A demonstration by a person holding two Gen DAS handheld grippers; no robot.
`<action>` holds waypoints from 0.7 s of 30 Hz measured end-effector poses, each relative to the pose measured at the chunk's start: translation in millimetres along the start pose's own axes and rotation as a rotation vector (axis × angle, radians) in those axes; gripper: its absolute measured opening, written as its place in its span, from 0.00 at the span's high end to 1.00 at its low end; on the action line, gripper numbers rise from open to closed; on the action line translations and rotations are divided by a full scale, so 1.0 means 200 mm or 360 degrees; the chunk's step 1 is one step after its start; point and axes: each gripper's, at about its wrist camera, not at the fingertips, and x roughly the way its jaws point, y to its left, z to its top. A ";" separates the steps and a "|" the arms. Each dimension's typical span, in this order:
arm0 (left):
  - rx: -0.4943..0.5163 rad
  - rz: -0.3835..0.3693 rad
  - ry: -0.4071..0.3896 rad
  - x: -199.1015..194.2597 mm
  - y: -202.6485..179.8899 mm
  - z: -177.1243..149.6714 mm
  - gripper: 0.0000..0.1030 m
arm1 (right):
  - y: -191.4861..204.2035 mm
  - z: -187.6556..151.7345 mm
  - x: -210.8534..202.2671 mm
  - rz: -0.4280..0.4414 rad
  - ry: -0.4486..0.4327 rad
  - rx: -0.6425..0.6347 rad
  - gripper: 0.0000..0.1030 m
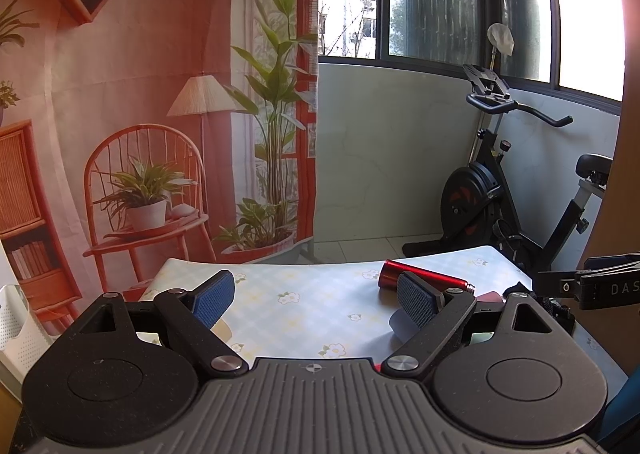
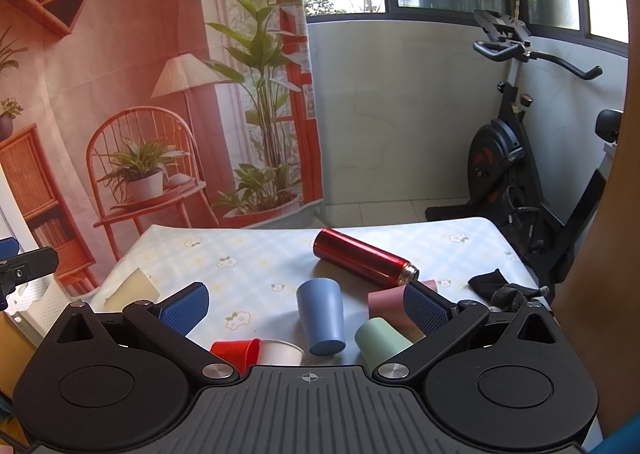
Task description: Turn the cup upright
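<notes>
In the right wrist view a blue cup (image 2: 321, 317) lies tipped on the floral tablecloth (image 2: 256, 254), base toward me. Around it lie a green cup (image 2: 380, 342), a pink cup (image 2: 390, 304), a red cup (image 2: 236, 352), a white cup (image 2: 280, 353) and a cream cup (image 2: 130, 290) at the left. My right gripper (image 2: 306, 304) is open and empty, held above the blue cup. My left gripper (image 1: 316, 296) is open and empty above the table; a cream cup edge (image 1: 224, 332) shows under its left finger.
A red metal bottle (image 2: 364, 258) lies on its side behind the cups; it also shows in the left wrist view (image 1: 424, 280). A black cloth (image 2: 502, 290) lies at the table's right edge. An exercise bike (image 2: 516, 158) stands right of the table. A white basket (image 1: 16, 330) sits at left.
</notes>
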 end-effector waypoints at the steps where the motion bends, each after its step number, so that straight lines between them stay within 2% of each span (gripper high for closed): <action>1: 0.0000 0.0000 0.0000 0.00 0.00 0.00 0.12 | 0.00 0.00 0.00 0.0001 0.0001 -0.0001 0.00; 7: -0.0006 0.0004 0.0006 0.00 0.00 0.00 0.12 | 0.00 0.00 0.01 0.0001 0.0002 0.0002 0.00; 12: -0.0124 0.0011 0.0076 0.05 0.03 -0.01 0.12 | -0.02 -0.01 0.02 0.0005 -0.0004 0.0020 0.00; 16: -0.0195 0.0023 0.0149 0.13 0.08 -0.05 0.12 | -0.11 -0.04 0.00 0.0050 -0.0096 0.0035 0.00; 21: -0.0308 -0.0058 0.0180 0.21 0.14 -0.13 0.13 | -0.31 -0.07 0.01 -0.0115 -0.0181 0.0050 0.00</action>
